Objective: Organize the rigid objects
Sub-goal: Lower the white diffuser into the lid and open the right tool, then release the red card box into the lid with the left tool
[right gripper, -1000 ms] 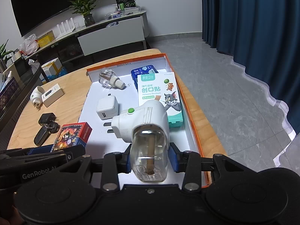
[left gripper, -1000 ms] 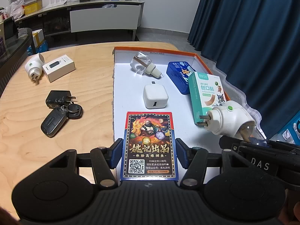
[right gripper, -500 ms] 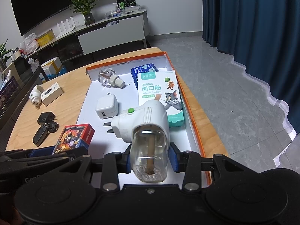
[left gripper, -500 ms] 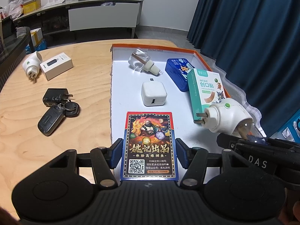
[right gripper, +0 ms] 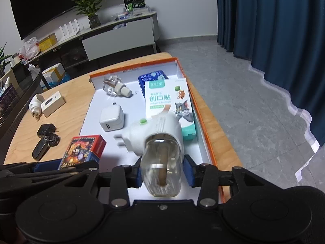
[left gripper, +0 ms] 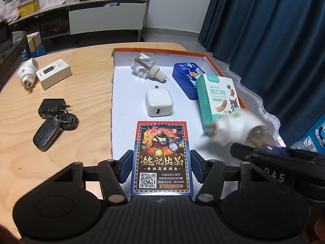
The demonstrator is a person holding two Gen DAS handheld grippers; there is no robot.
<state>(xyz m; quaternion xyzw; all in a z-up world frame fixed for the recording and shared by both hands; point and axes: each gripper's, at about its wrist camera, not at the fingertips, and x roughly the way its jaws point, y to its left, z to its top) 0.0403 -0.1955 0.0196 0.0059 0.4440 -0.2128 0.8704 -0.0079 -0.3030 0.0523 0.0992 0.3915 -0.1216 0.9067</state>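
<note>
Releasing a white plug-in vaporiser with a clear bottle (right gripper: pixel 160 142) over the orange-rimmed white tray (right gripper: pixel 207 142).
Right tool (right gripper: pixel 162 171) is opening, pads off the bottle; left tool (left gripper: pixel 161 167) clamps the colourful card box (left gripper: pixel 161 158) at the tray's near edge.

On the card box (left gripper: pixel 161 158) I read 姚记出品, 体验高爆捕鱼 and a QR code. The plaster box (right gripper: pixel 168 103) says 创口贴. The right gripper's (left gripper: pixel 262 145) body shows "DAS". Other print is too small to read.

pale grainy wood table (left gripper: pixel 85 93), glossy printed card box (left gripper: pixel 161 158), clear glass bottle (right gripper: pixel 162 168)
</note>
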